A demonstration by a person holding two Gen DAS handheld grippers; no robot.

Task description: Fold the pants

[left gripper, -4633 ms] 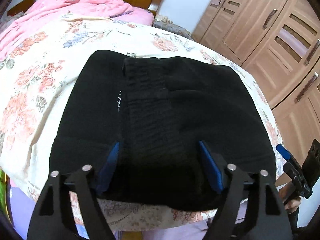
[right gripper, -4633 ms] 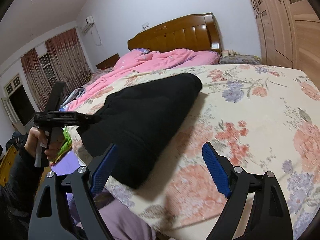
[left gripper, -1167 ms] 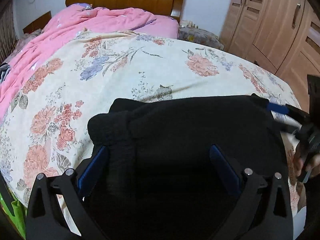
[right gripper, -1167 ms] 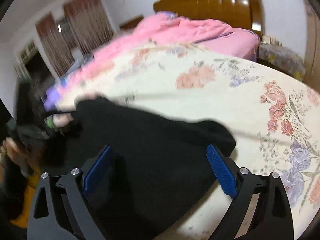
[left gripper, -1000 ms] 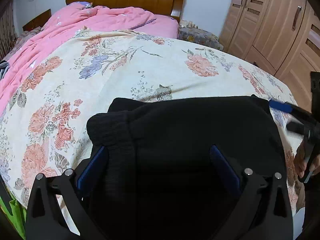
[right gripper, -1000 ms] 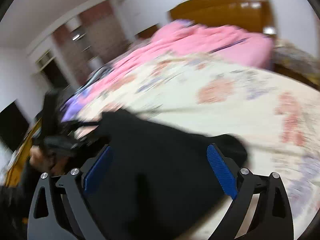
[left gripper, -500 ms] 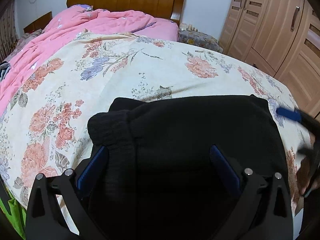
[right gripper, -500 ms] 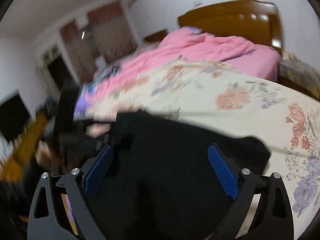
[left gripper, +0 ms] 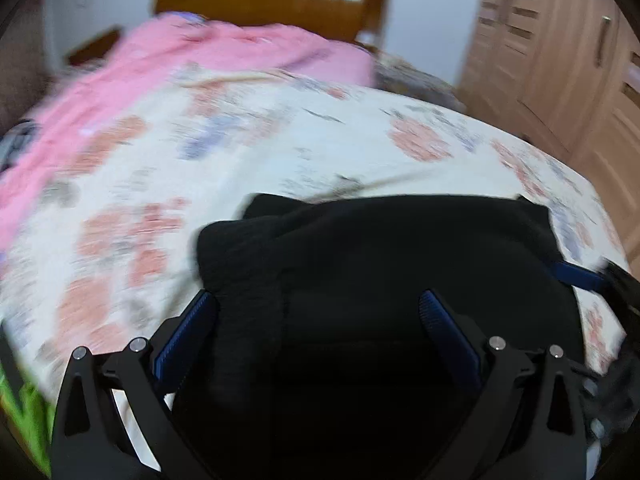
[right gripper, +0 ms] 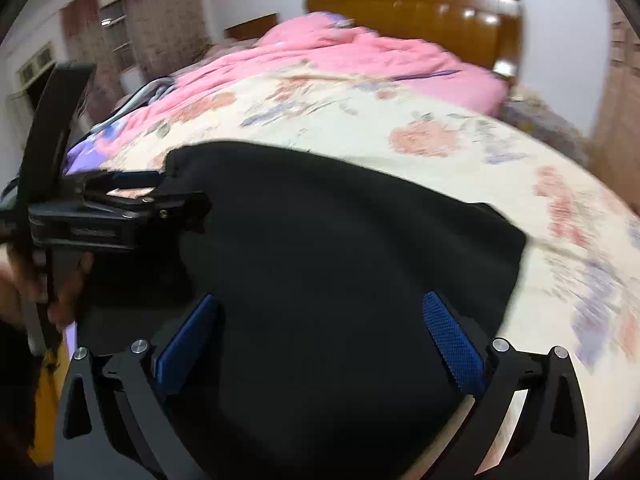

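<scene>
Floral sheet [left gripper: 320, 148] covers the bed I'm working over, with a pink quilt [right gripper: 360, 56] bunched toward the wooden headboard [right gripper: 420, 4] and a wardrobe [left gripper: 560, 52] off to the right. My pants [left gripper: 400, 248] lie at the near edge of the bed as a compact black bundle, already doubled over by the look of it, with a thick ribbed roll at the left end.

Both tools are spread wide and hold nothing. My left gripper [left gripper: 316, 320] hovers over the near part of the bundle; my right gripper [right gripper: 320, 320] does the same from the other side.

I judge the cloth soft, limp and fairly light, thick enough to hold a crease loosely but sure to sag if lifted by one corner. It should not slip much on the pads. I'd take it at two corners of one edge, pinching all layers together, so the stack doesn't slide apart.

Both views are smeared by motion, so seams and layer edges are lost in the black. The near edge of the bundle is hidden below my fingers, and I cannot tell how many layers it has.
</scene>
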